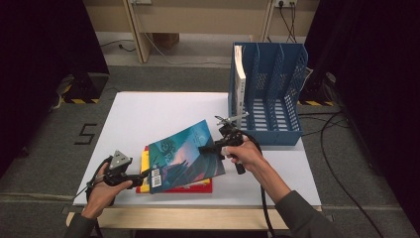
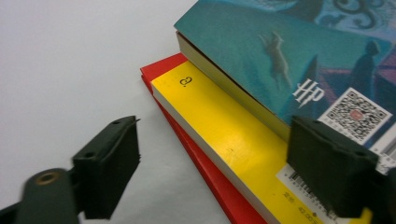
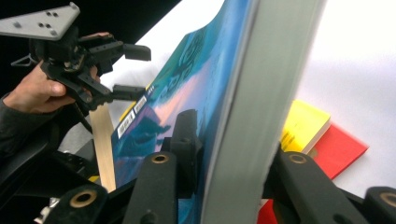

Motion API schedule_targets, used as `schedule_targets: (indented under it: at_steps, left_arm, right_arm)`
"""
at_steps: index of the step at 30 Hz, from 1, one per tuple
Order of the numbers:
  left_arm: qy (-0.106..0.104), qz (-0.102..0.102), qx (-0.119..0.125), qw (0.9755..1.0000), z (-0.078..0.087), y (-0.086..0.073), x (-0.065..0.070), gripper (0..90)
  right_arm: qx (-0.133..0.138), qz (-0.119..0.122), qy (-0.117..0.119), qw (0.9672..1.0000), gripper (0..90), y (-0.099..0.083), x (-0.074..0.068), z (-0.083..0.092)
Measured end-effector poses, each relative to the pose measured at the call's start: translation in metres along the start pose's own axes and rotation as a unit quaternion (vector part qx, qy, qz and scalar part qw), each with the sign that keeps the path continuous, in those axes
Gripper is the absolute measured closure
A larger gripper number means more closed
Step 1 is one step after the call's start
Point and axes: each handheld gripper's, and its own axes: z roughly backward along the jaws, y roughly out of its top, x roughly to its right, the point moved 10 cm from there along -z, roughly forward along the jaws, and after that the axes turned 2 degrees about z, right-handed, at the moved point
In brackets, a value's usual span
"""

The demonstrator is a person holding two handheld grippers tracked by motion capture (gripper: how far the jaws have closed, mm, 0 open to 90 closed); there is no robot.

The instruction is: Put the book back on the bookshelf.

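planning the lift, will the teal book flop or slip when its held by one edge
The teal book is probably fairly stiff: in the right gripper view its thick page block stands straight between the right tongs. Its glossy-looking cover may be slippery, so a one-edge hold could let it pivot. It likely weighs enough to sag toward the far corner.

A: Room around the left gripper (image 1: 141, 174)?
B: Jaws spread at the stack's near corner; bare white table (image 1: 148, 114) to its left and beyond; the yellow book (image 2: 224, 140) and red book (image 2: 163, 67) block its right.
A: Right gripper (image 1: 205, 148)?
B: Clamped on the teal book (image 1: 185, 156), tilted up; blue file rack (image 1: 267, 94) stands just behind it; open tabletop to its right.
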Motion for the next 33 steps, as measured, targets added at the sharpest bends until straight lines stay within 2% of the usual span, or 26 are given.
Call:
schedule_targets:
  at_steps: [3, 5, 7, 13, 17, 19, 20, 21, 22, 23, 24, 27, 29, 31, 33]
  left_arm:
    - [0.01, 0.024, 0.014, 0.9996, 0.001, 0.002, -0.01, 15.1]
    - [0.016, 0.041, 0.021, 0.9988, 0.002, 0.002, -0.017, 15.2]
    - [0.027, 0.052, 0.02, 0.9981, 0.001, 0.0, -0.025, 15.2]
    - [0.048, 0.069, 0.01, 0.9964, -0.003, -0.01, -0.043, 15.2]
    - [0.051, 0.066, 0.0, 0.9965, -0.006, -0.014, -0.046, 15.2]
    - [0.054, 0.069, -0.003, 0.9962, -0.007, -0.016, -0.048, 15.2]
    - [0.055, 0.071, -0.005, 0.9959, -0.007, -0.017, -0.05, 15.2]
    - [0.052, 0.077, -0.01, 0.9956, -0.007, -0.019, -0.05, 15.2]
    - [0.045, 0.085, -0.012, 0.9953, -0.007, -0.019, -0.05, 15.2]
    - [0.043, 0.09, -0.012, 0.9949, -0.007, -0.02, -0.051, 15.2]
    - [0.049, 0.087, -0.015, 0.9949, -0.007, -0.02, -0.052, 15.2]
    - [0.059, 0.073, -0.033, 0.995, -0.01, -0.026, -0.054, 15.3]
    - [0.068, 0.058, -0.045, 0.995, -0.012, -0.03, -0.054, 14.8]
    - [0.068, 0.058, -0.046, 0.995, -0.012, -0.03, -0.054, 14.6]
    - [0.068, 0.059, -0.045, 0.9949, -0.012, -0.03, -0.054, 14.5]
  right_arm:
    - [-0.006, 0.015, -0.012, 0.9998, 70.8, 0.011, -0.005, 0.008]
    - [-0.022, 0.033, -0.02, 0.999, 71.1, 0.015, -0.008, 0.013]
    - [-0.03, 0.047, -0.029, 0.998, 71.6, 0.023, -0.012, 0.019]
    - [-0.037, 0.083, -0.067, 0.9936, 73.4, 0.048, -0.021, 0.039]
    - [-0.056, 0.094, -0.097, 0.9892, 73.4, 0.053, -0.024, 0.056]
    - [-0.057, 0.099, -0.112, 0.9872, 73.5, 0.056, -0.024, 0.063]
    - [-0.065, 0.107, -0.119, 0.9851, 73.5, 0.056, -0.025, 0.069]
    - [-0.067, 0.104, -0.128, 0.9839, 73.6, 0.058, -0.026, 0.075]
    - [-0.074, 0.117, -0.136, 0.981, 73.6, 0.059, -0.025, 0.081]
    - [-0.075, 0.113, -0.146, 0.9799, 73.7, 0.06, -0.026, 0.086]
    - [-0.076, 0.122, -0.153, 0.9777, 73.7, 0.061, -0.027, 0.092]
    - [-0.088, 0.13, -0.177, 0.9718, 73.7, 0.063, -0.031, 0.108]
    - [-0.098, 0.138, -0.194, 0.9664, 73.7, 0.062, -0.032, 0.118]
    - [-0.118, 0.147, -0.214, 0.9585, 73.7, 0.057, -0.029, 0.127]
    - [-0.129, 0.145, -0.234, 0.9526, 73.6, 0.052, -0.021, 0.134]
